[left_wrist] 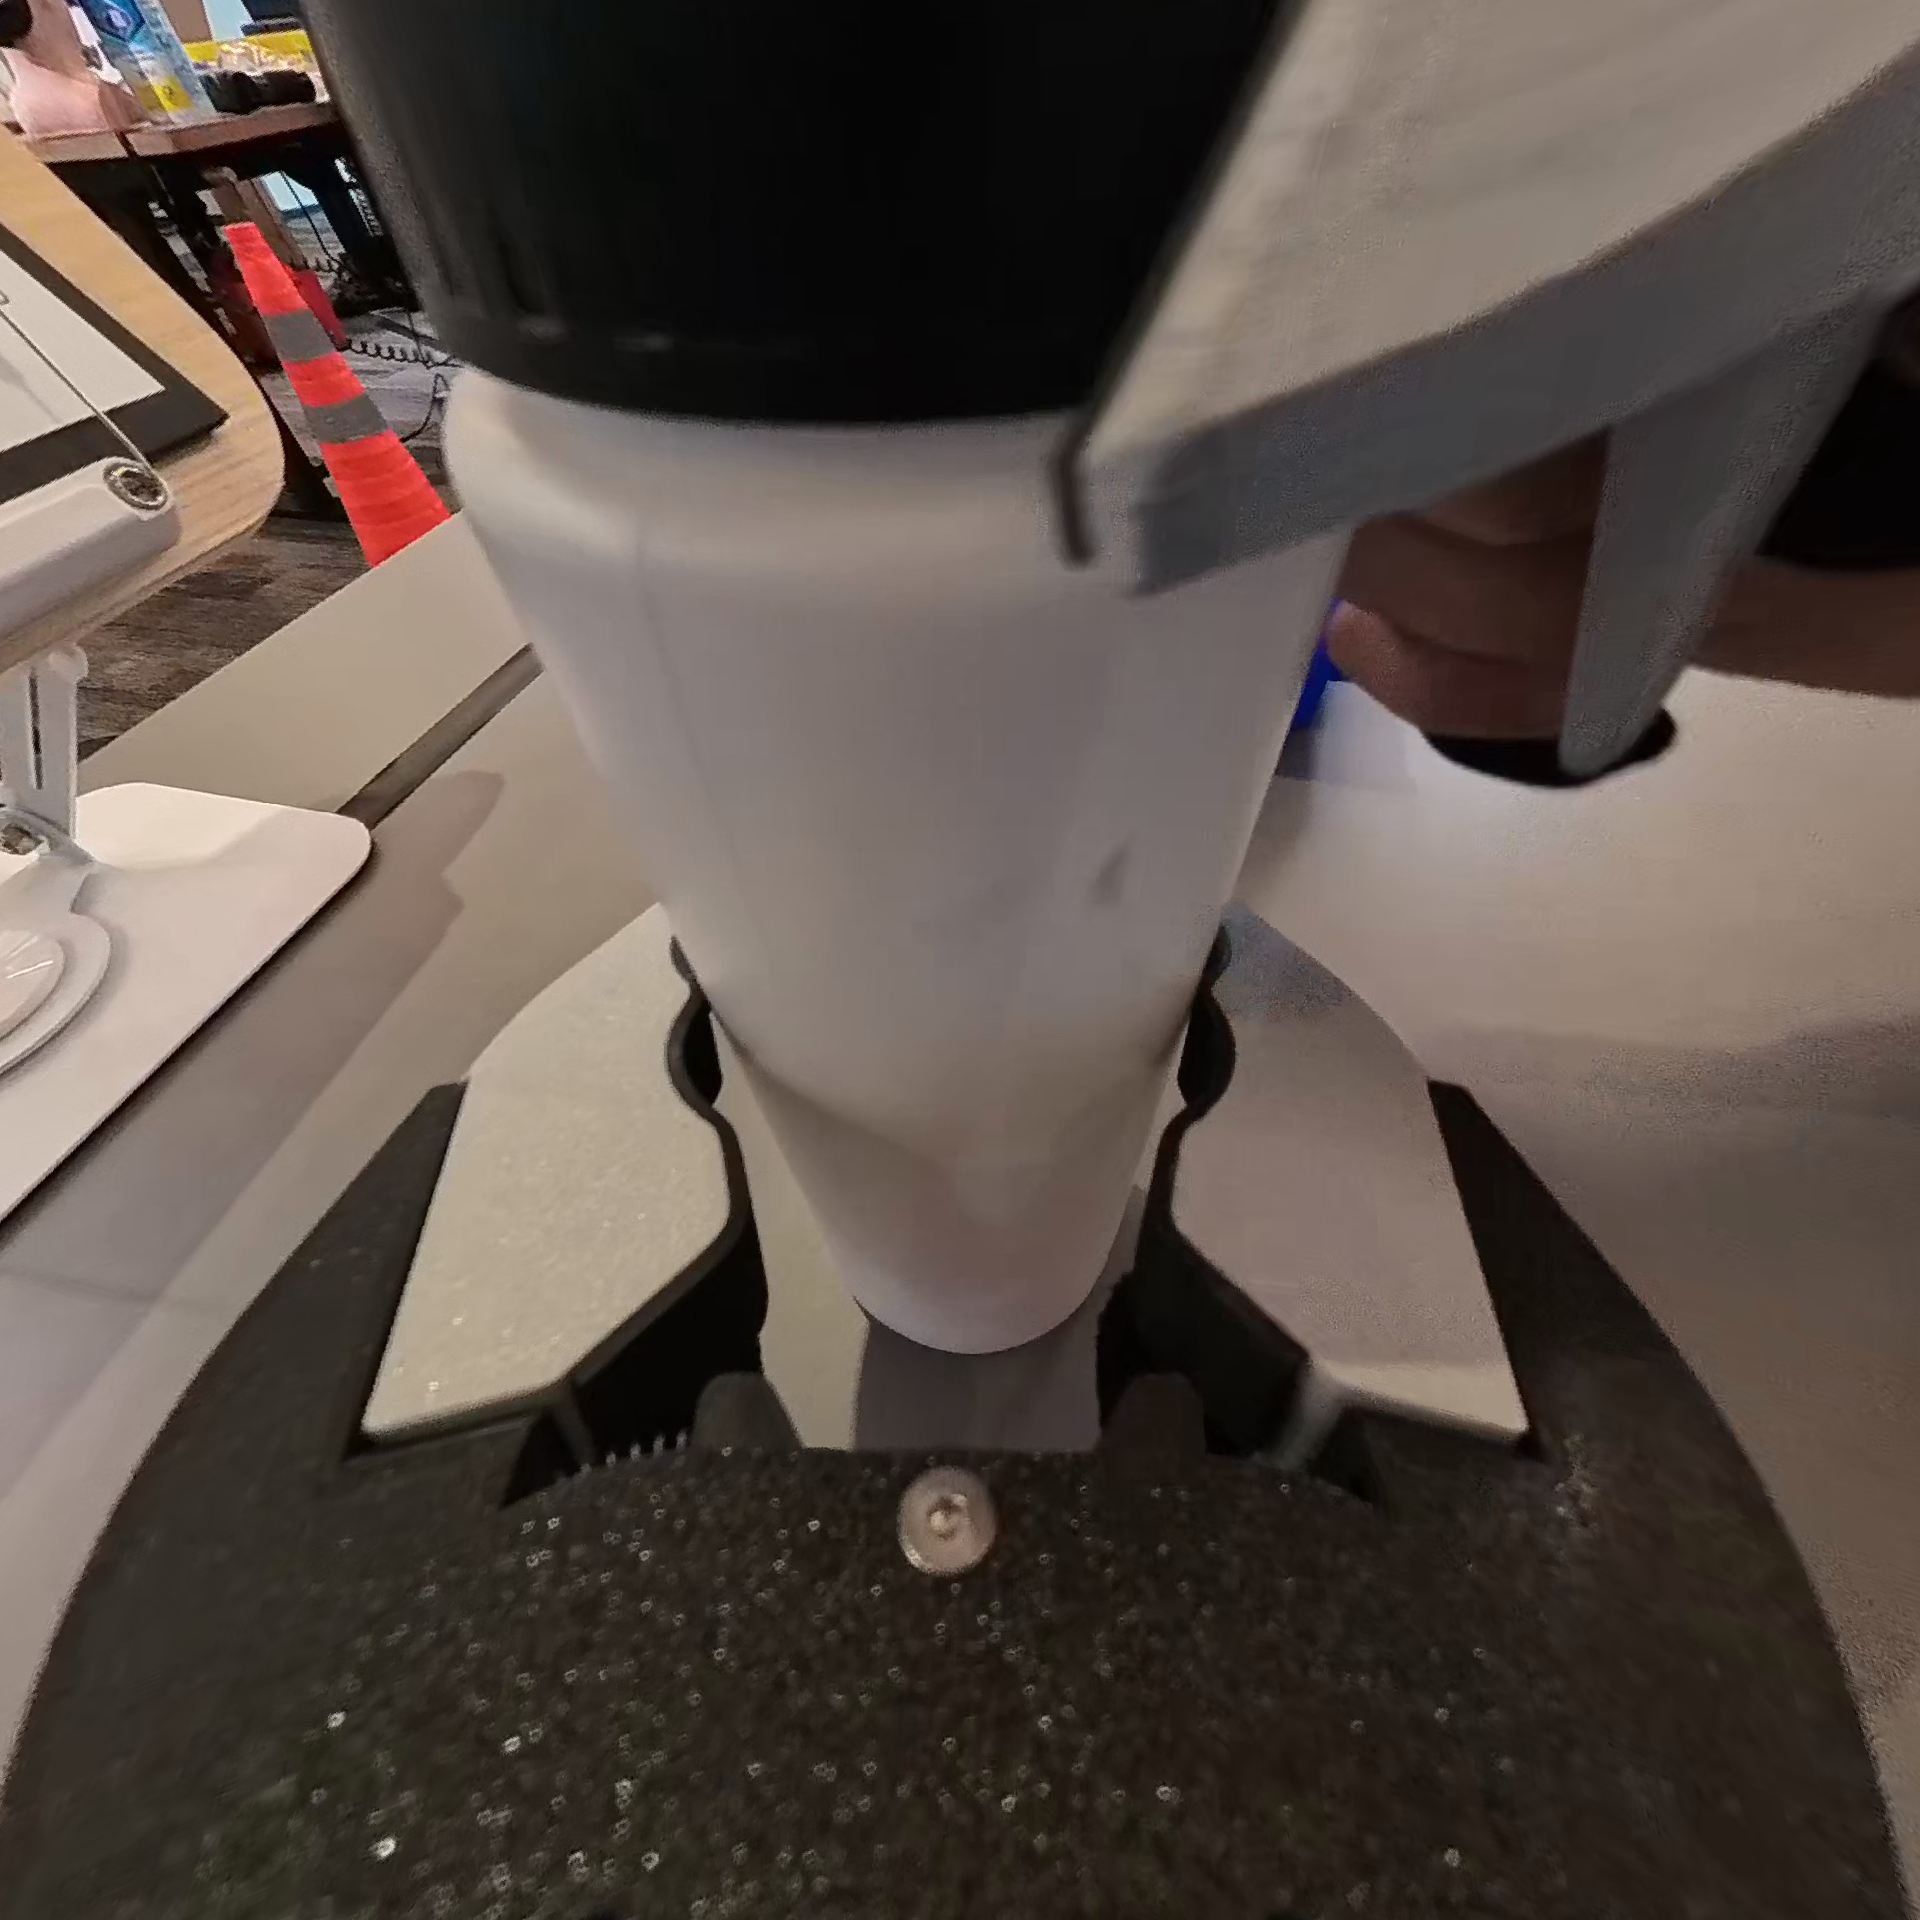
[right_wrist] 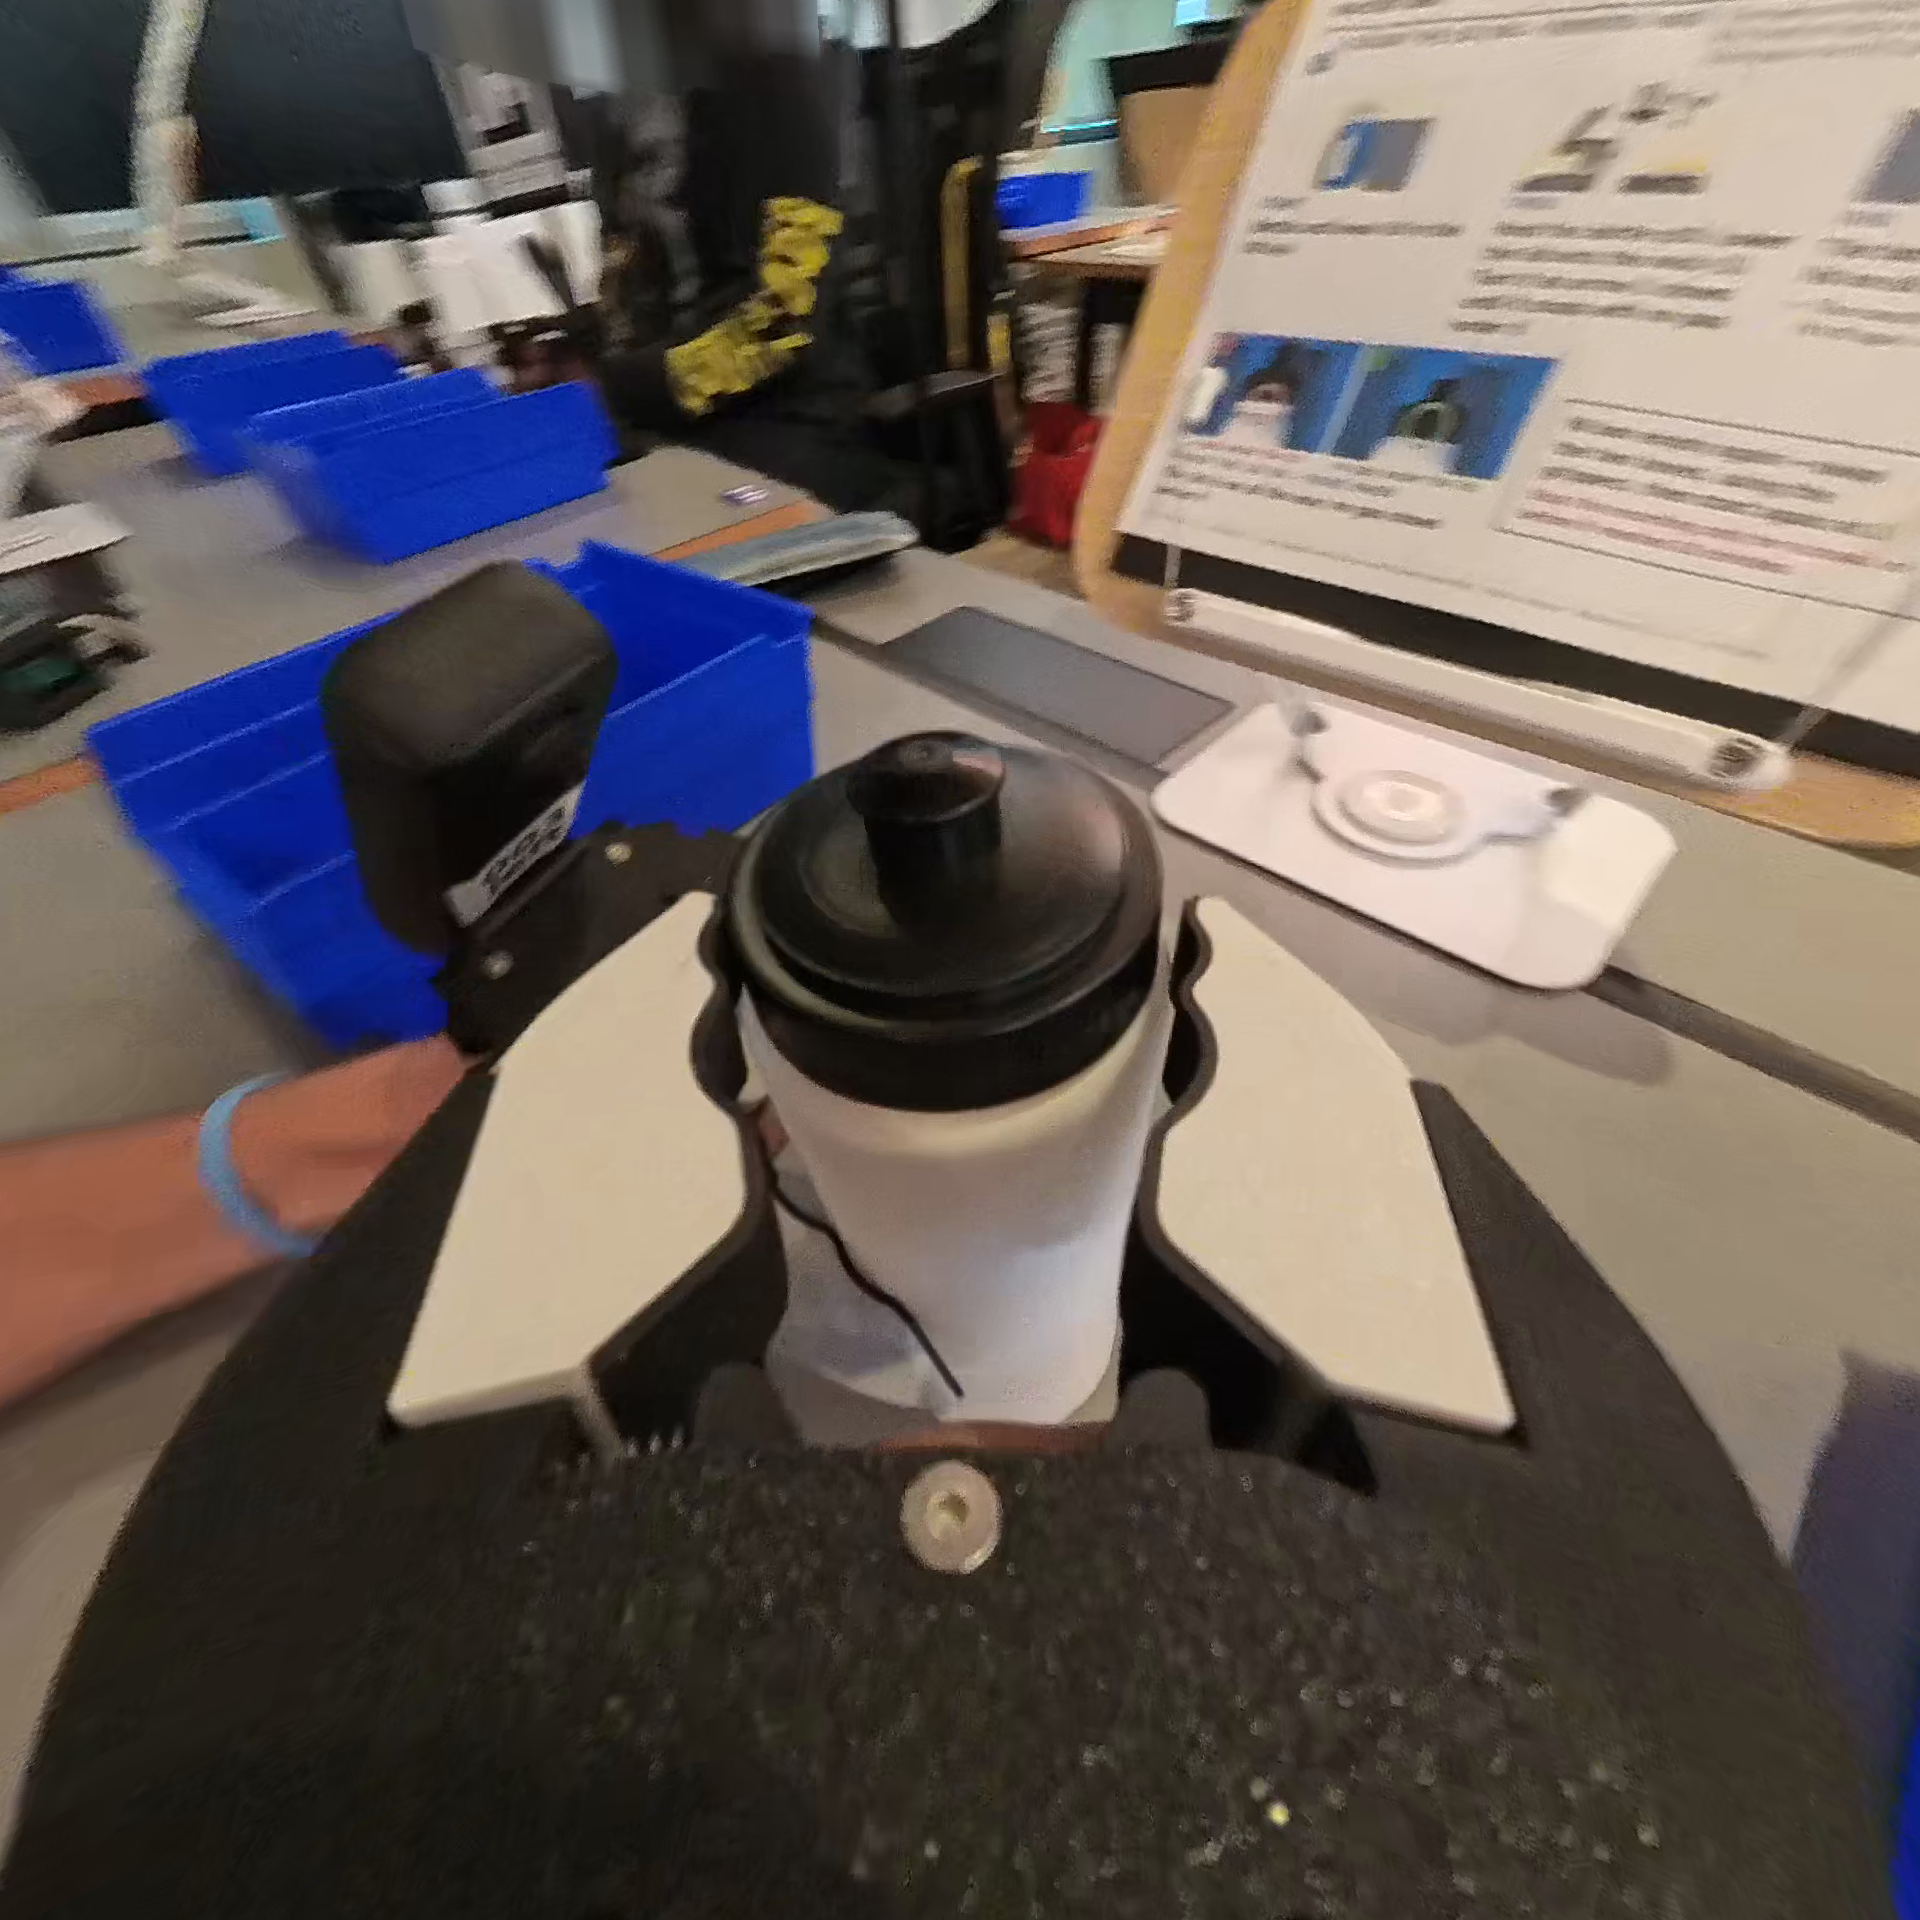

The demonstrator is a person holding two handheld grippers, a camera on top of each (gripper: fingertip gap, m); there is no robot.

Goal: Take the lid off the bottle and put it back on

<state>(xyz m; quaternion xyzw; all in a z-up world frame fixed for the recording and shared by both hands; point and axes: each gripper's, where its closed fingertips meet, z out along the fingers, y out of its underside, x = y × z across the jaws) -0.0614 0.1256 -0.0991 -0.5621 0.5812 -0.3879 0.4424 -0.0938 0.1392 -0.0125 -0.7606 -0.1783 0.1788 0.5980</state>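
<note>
White bottle (right_wrist: 956,1195) | black lid (right_wrist: 940,935) | no readable label.

Lid (right_wrist: 940,914) on bottle (right_wrist: 966,1216), bin (right_wrist: 665,707) behind-left, stand base (right_wrist: 1434,862) right.

Left gripper (left_wrist: 951,997) fingers clamp bottle (left_wrist: 883,779); right gripper (right_wrist: 951,997) fingers flank lid (right_wrist: 940,935).

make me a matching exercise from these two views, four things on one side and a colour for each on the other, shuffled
Things:
1. bottle body
2. lid
3. bin
4. cone

Colours:
a. blue
b. orange with grey bands
c. white
d. black

Pairs: 1-c, 2-d, 3-a, 4-b
</note>
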